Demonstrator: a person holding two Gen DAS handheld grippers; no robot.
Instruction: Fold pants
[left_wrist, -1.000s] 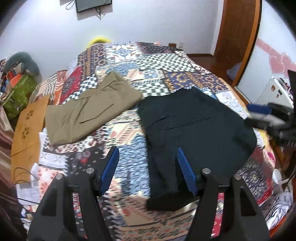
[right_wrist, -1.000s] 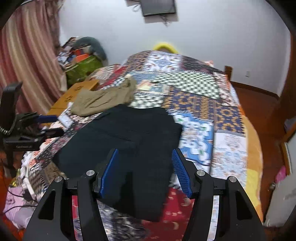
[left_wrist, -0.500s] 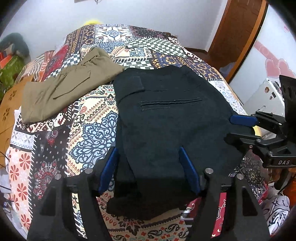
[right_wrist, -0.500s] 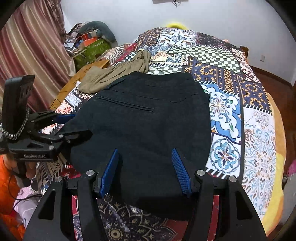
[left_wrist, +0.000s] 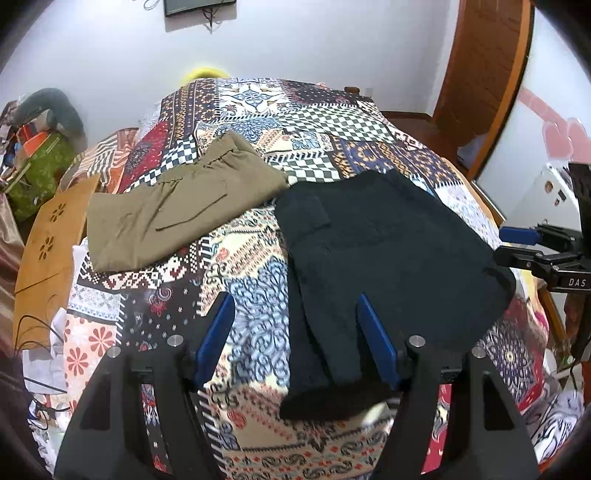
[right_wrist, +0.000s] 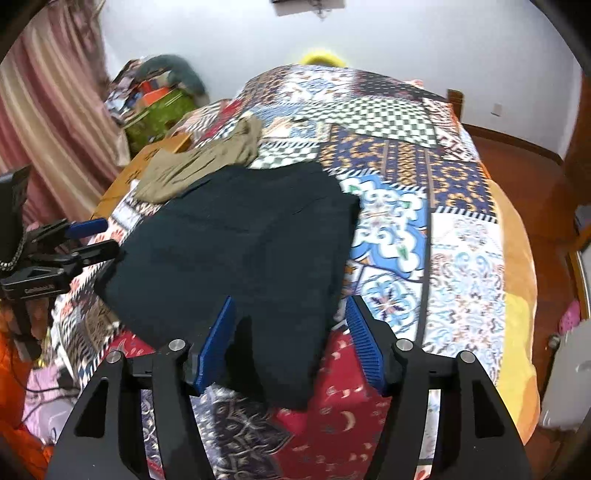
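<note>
Black pants (left_wrist: 388, 266) lie partly folded on the patchwork bed (left_wrist: 258, 280), one narrow end reaching towards me. My left gripper (left_wrist: 295, 301) hovers open over their near left edge, blue pads clear of the cloth. In the right wrist view the same black pants (right_wrist: 240, 251) lie under my right gripper (right_wrist: 290, 302). Its jaws are opening, with the near corner of the cloth below and between them, not pinched. Each gripper shows in the other's view: the right gripper (left_wrist: 532, 243) and the left gripper (right_wrist: 85, 240). Folded khaki pants (left_wrist: 177, 218) rest further back on the left.
A wooden board (left_wrist: 48, 236) and a green bag (left_wrist: 40, 170) stand off the bed's left side, with cables (left_wrist: 37, 332) below. A striped curtain (right_wrist: 48, 110) hangs at the left. A wooden door (left_wrist: 480, 74) and a white appliance (right_wrist: 569, 373) are on the right.
Half a second ago both grippers were close over the black pants; both have since drawn back, so more of the bed shows. The right jaws stand a little wider.
</note>
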